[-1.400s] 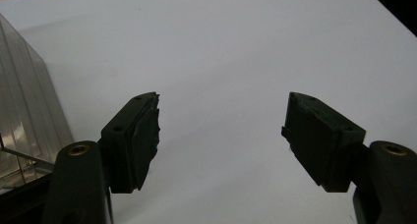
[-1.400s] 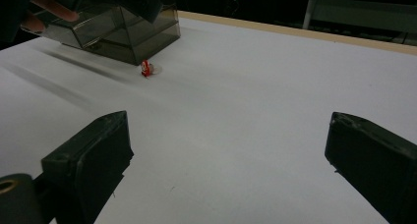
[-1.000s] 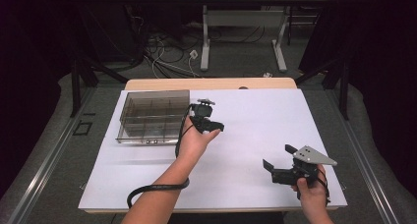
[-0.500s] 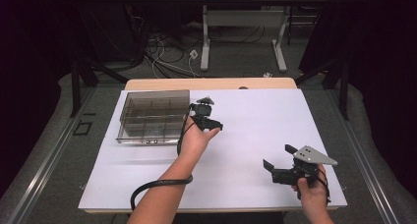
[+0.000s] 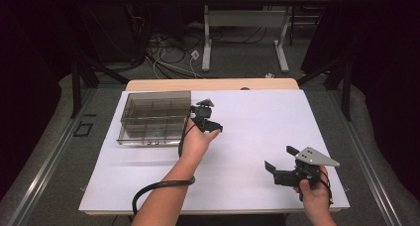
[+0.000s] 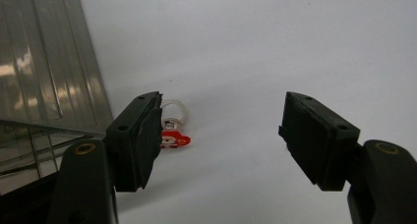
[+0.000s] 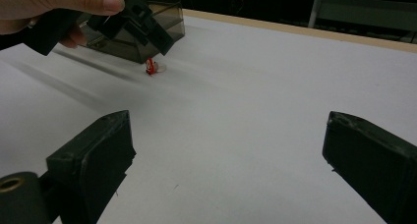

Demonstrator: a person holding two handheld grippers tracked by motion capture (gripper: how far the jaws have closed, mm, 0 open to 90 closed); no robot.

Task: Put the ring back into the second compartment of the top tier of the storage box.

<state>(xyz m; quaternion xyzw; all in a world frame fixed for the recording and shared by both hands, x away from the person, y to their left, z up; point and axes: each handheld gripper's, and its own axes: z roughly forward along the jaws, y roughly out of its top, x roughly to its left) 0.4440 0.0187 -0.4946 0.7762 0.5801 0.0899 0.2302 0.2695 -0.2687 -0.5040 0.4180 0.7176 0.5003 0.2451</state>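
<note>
A small red charm on a metal ring (image 6: pixel 172 135) lies on the white table (image 5: pixel 257 117), close to the right wall of a clear smoky compartment box (image 5: pixel 153 118). My left gripper (image 5: pixel 207 121) hovers over the charm, jaws open, and nothing is between them. In the left gripper view the charm sits just beside the left fingertip (image 6: pixel 147 130) of my left gripper (image 6: pixel 223 111). My right gripper (image 5: pixel 280 158) rests near the table's front right, open and holding nothing. The right gripper view looks past my open right gripper (image 7: pixel 228 130) to the charm (image 7: pixel 151 67) under the left gripper (image 7: pixel 140 25).
The box (image 6: pixel 44 76) has several divided compartments and a shut lid. A black cable (image 5: pixel 153 191) loops from the left forearm near the front edge. Beyond the table's wooden far edge (image 5: pixel 213 84) are desk legs and cables on the floor.
Barely anything: the left hand has edged slightly farther up the table beside the box. The right hand has kept still.
</note>
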